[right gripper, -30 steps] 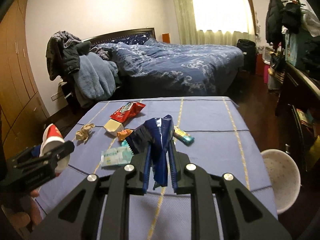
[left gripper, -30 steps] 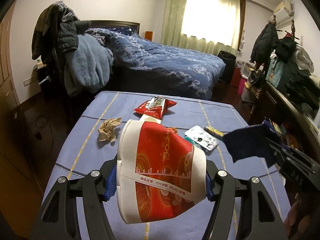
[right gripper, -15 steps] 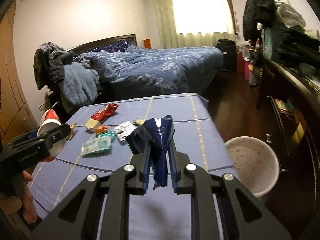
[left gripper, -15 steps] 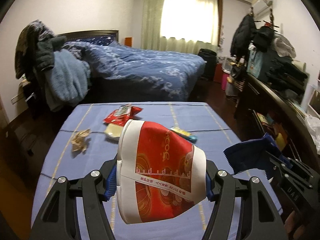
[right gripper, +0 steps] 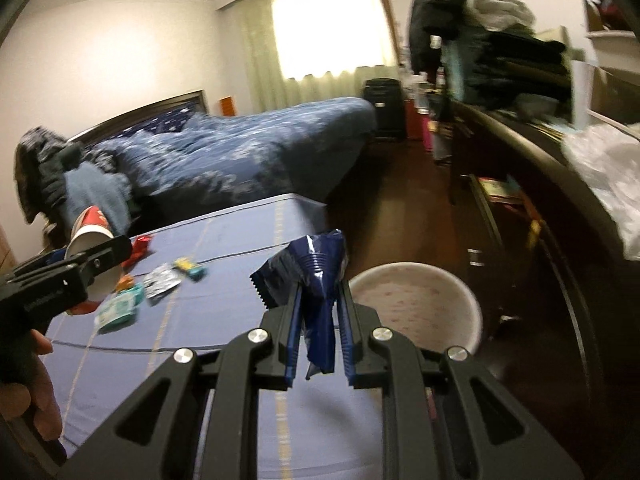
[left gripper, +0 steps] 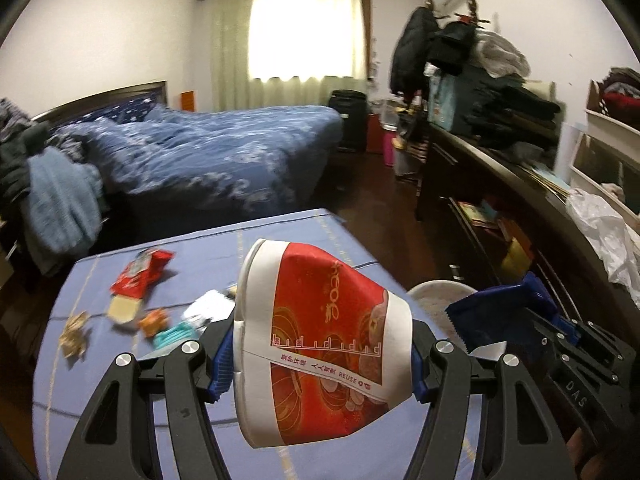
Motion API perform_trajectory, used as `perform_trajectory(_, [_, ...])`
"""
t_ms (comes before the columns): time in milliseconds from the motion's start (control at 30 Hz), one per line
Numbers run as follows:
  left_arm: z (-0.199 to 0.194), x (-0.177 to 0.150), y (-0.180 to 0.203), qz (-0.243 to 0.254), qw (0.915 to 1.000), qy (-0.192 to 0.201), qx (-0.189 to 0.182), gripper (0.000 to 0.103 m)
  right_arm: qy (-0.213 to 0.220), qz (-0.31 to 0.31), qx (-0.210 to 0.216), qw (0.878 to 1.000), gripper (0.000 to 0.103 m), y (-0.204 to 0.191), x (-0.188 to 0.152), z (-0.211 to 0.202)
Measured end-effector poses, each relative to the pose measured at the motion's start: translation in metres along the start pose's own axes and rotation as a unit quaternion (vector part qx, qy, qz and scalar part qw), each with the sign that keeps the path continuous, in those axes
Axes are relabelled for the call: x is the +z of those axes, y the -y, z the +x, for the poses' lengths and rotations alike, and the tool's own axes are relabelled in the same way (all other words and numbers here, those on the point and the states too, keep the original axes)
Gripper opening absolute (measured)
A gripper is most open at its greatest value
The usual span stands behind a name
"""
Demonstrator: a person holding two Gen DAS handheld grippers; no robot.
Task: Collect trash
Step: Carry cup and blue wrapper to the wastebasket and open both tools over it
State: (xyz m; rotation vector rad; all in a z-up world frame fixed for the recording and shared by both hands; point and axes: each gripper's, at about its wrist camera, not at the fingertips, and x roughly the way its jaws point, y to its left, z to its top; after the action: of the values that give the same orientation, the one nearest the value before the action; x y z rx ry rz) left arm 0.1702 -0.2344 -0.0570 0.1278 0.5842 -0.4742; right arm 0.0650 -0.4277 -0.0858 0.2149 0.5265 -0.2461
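The left gripper (left gripper: 320, 354) jaws clamp a red and white paper cup (left gripper: 320, 344); the right gripper (right gripper: 320, 334) jaws pinch a crumpled blue wrapper (right gripper: 316, 280). Beyond, wrappers (left gripper: 140, 280) litter the blue-clothed bench (left gripper: 100, 380), a white bin (right gripper: 416, 304) beside it on the floor, with the bed (left gripper: 208, 156) farther back

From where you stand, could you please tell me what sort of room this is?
Most likely a lived-in bedroom: a bed with a blue patterned duvet, a curtained window, and coats hung above a cluttered dark dresser.
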Motion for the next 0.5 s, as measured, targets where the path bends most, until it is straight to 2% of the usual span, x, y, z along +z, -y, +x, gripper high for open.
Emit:
perform_trajectory(233, [0.041,0.014,0.052,0.028,0.9983,-0.015,-0.049,0.066,-0.005,0.037,-0.042,0.998,0.019,0.052,-0.003,0.011])
perform_trajectory(500, [0.095,0.022,0.103,0.058,0.994,-0.041,-0.083,0.066,-0.02,0.064,-0.072,0.995,0.019,0.09,-0.008,0.037])
